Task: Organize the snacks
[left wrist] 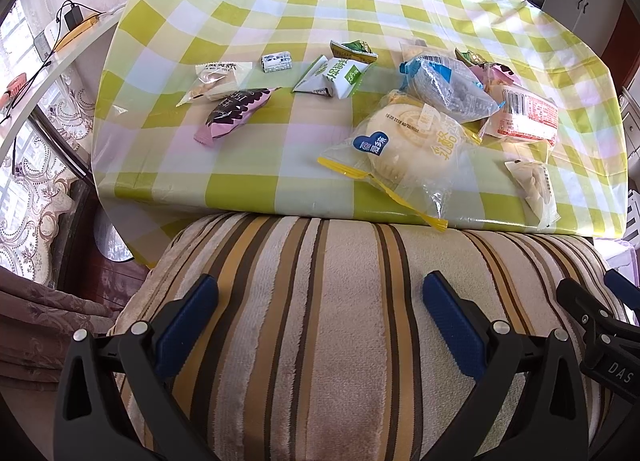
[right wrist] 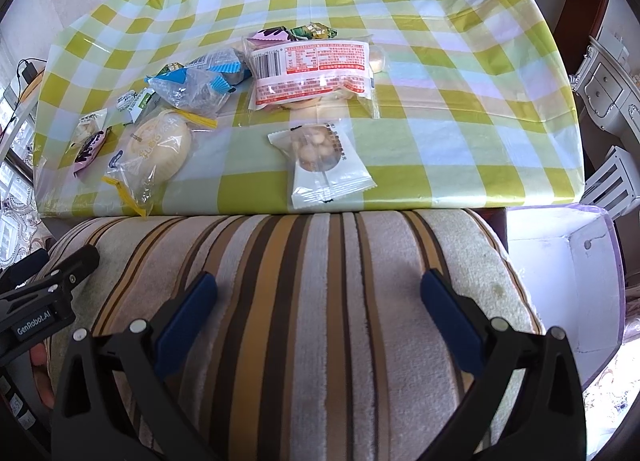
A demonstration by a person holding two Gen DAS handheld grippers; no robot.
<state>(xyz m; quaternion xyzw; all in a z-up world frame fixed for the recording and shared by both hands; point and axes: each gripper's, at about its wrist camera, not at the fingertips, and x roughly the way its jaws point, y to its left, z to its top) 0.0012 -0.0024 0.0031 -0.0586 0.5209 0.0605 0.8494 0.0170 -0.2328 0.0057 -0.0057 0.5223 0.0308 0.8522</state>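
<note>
Both claws are held apart w/ nothing between the pads: left claw point(left wrist: 320, 315) and right claw point(right wrist: 319, 313) are parked over a striped cushion point(right wrist: 320, 301), short of the worktop point(right wrist: 460, 109). No snack is gripped yet.

Snacks are seen scattered on the checked cloth. In the right wrist view, a white cookie pack point(right wrist: 326, 161) lies at approx 12 o'clock, nearest the worktop edge; a red-label bread bag point(right wrist: 316, 71) sits beyond it, also 12 o'clock. A round cake bag point(right wrist: 158, 145) w/ a yellow fork is at 10 o'clock, touching the blue crinkly bag point(right wrist: 200, 83) behind it. In the left wrist view, a pink-purple pack point(left wrist: 236, 109) and a green-white pack point(left wrist: 332, 79) lie at 11–12 o'clock, apart from the pile. A white box point(right wrist: 568, 281) is seen at 3 o'clock of the right claw, beside the cushion; probably the drop target, though this can't be confirmed.

Risks, as judged:
- The cake bag overhangs the near edge; a nudge could tip it off onto the cushion.
- Slippery film may slide out of the pads if pinched at a corner.
- Soft cake/bread could be crushed by a hard squeeze.
- In the overlapping pile, two bags could be pinched at once, or neighbours dragged.
- The thin cloth could be snagged and pulled, shifting everything.
</note>
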